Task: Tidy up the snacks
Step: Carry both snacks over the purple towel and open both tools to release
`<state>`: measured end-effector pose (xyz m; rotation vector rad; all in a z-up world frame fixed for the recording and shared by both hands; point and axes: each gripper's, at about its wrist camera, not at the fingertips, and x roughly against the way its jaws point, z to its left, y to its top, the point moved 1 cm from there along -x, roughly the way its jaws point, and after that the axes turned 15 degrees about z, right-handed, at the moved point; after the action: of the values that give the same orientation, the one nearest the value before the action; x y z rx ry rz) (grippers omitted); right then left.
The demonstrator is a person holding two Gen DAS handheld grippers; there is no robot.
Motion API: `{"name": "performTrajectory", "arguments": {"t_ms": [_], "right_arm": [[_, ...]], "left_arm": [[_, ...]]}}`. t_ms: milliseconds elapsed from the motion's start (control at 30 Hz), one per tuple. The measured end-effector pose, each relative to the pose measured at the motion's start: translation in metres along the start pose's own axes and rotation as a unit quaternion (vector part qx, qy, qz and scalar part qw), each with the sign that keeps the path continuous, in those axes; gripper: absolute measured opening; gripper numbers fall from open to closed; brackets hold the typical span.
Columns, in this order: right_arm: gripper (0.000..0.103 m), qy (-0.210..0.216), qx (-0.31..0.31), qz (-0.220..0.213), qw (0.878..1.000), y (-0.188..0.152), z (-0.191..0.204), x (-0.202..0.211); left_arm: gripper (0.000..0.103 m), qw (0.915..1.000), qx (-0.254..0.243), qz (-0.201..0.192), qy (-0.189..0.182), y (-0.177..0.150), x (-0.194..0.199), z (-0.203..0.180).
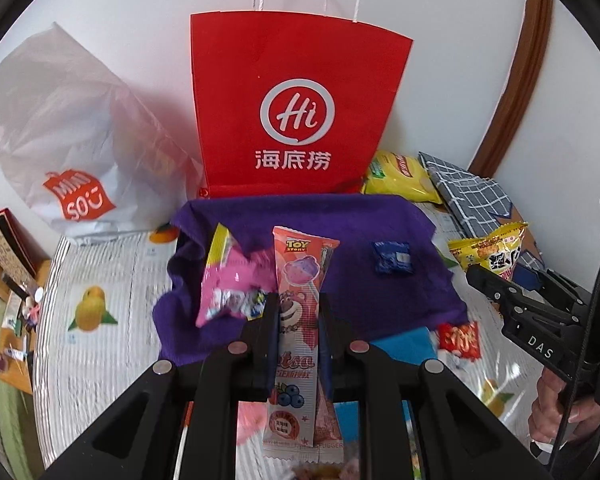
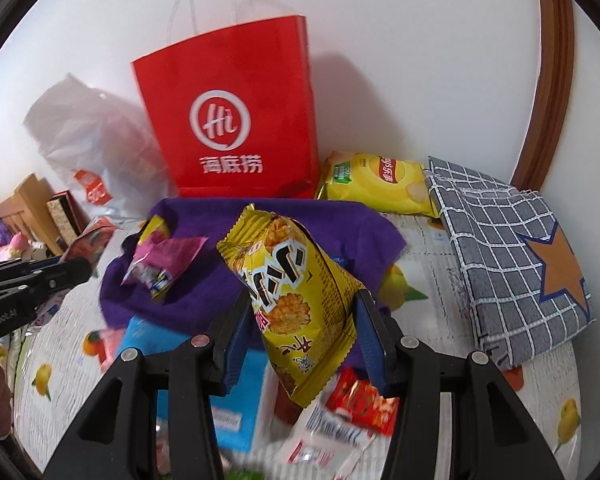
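Clamped in left gripper [image 1: 298, 312]: pink lollipop packet [image 1: 298, 280]. Pinched in right gripper [image 2: 300, 320]: yellow snack bag [image 2: 288, 280]. Apparently bound for far red bag [image 1: 296, 112].

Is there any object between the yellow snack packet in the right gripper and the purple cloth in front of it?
Nothing visible blocks it. The yellow crinkled snack packet, clamped in the right gripper, hangs over the purple cloth; only a pink candy bag lies there, off to the left.
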<state>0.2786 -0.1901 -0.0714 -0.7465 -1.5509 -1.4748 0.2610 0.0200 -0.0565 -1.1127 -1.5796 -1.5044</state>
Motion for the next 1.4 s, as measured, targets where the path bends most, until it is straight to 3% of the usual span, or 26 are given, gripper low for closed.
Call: {"name": "performTrajectory", "arguments": {"t_ms": [367, 667, 1000, 1400], "right_arm": [[0.049, -0.002, -0.015, 0.037, 0.999, 0.026, -0.016, -0.067], [0.049, -0.004, -0.011, 0.066, 0.998, 0.032, -0.015, -0.105], [0.049, -0.006, -0.005, 0.084, 0.996, 0.032, -0.015, -0.126], [0.050, -0.015, 0.005, 0.085, 0.996, 0.029, -0.013, -0.128]], "left_arm": [[0.017, 0.9995, -0.001, 0.024, -0.022, 0.039, -0.054, 0.002], [0.017, 0.9981, 0.000, 0.053, -0.032, 0.052, -0.095, 0.003], [0.018, 0.9961, 0.008, 0.080, -0.035, 0.050, -0.118, 0.009], [0.021, 0.9948, 0.002, 0.085, -0.055, 0.048, -0.123, 0.006]]}}
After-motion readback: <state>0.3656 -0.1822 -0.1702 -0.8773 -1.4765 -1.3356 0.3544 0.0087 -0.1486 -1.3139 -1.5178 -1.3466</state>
